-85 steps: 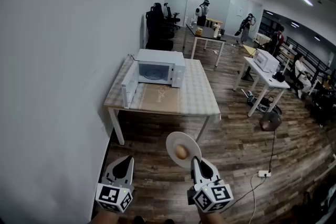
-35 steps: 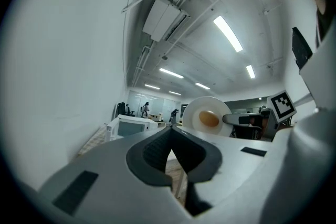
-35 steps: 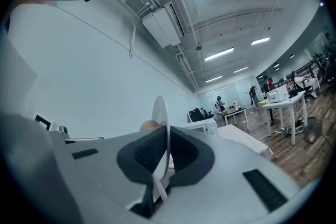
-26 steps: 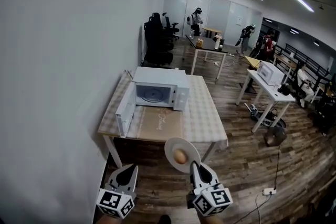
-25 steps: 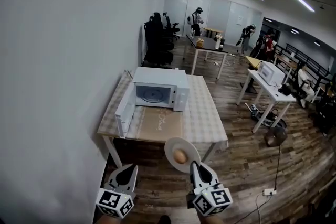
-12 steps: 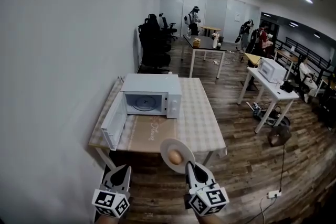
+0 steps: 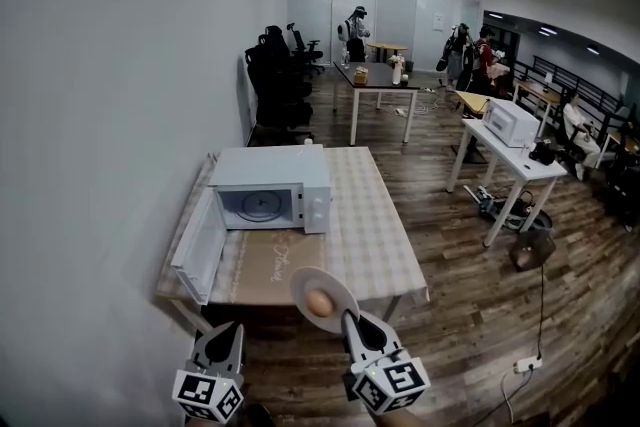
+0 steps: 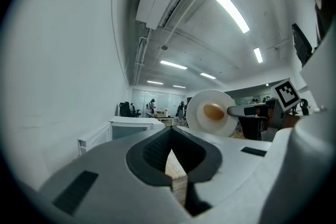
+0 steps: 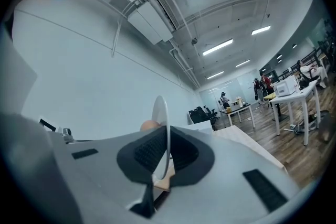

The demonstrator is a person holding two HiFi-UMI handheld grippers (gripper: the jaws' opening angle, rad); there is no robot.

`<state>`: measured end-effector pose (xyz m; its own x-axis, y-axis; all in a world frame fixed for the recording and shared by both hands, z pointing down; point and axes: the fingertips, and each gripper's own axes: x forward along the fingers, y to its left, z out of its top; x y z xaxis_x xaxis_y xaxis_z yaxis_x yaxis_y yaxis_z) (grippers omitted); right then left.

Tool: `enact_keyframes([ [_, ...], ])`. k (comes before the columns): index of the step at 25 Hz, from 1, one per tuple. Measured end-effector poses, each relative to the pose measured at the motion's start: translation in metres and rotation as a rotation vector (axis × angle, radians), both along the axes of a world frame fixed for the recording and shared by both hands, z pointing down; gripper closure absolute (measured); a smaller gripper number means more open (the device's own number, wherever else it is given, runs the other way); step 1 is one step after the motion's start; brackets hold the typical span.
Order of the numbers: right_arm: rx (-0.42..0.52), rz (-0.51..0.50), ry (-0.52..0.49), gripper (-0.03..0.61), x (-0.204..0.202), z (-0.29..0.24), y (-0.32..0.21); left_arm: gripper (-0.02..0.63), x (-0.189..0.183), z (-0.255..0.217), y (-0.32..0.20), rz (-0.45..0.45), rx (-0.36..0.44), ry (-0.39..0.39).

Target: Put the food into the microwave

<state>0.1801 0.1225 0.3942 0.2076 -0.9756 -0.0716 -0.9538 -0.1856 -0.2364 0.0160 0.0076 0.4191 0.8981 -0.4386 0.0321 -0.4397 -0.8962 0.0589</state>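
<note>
- Head view: the right gripper (image 7: 350, 319), in the lower middle of the frame, carries a white plate (image 7: 323, 292) with a brown, egg-like food (image 7: 319, 302) on it. The plate is in the air, just in front of the near edge of the table (image 7: 375, 240). The microwave (image 7: 272, 189) stands left of the centre with its door (image 7: 198, 246) swung open, well apart from the plate. The left gripper (image 7: 231, 329) is in the lower left, away from everything.
- Left gripper view: the jaws are pressed together with nothing between them. The plate and food show in the right middle of the frame.
- Right gripper view: the jaws are clenched on the rim of the plate, which shows edge-on in the centre. The food looks out from behind its left side.
- Risks, as I judge them:
  - The grip is only on the rim, so a tilt or a sudden stop could make the food roll off.
  - The plate could also knock the open door or the edge of the cavity on the way in, and slip in the pads.
</note>
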Motion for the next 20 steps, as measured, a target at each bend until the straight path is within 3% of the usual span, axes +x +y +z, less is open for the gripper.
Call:
enact_keyframes([
  [13,-0.028,0.028,-0.004,0.561,0.013,0.005,-0.116,0.606,0.024,-0.004,-0.107,0.025,0.024,0.024],
  [20,-0.046,0.041,-0.078,0.561,0.018,0.018,-0.177,0.606,0.03,-0.005,-0.162,0.053,0.006,0.038],
])
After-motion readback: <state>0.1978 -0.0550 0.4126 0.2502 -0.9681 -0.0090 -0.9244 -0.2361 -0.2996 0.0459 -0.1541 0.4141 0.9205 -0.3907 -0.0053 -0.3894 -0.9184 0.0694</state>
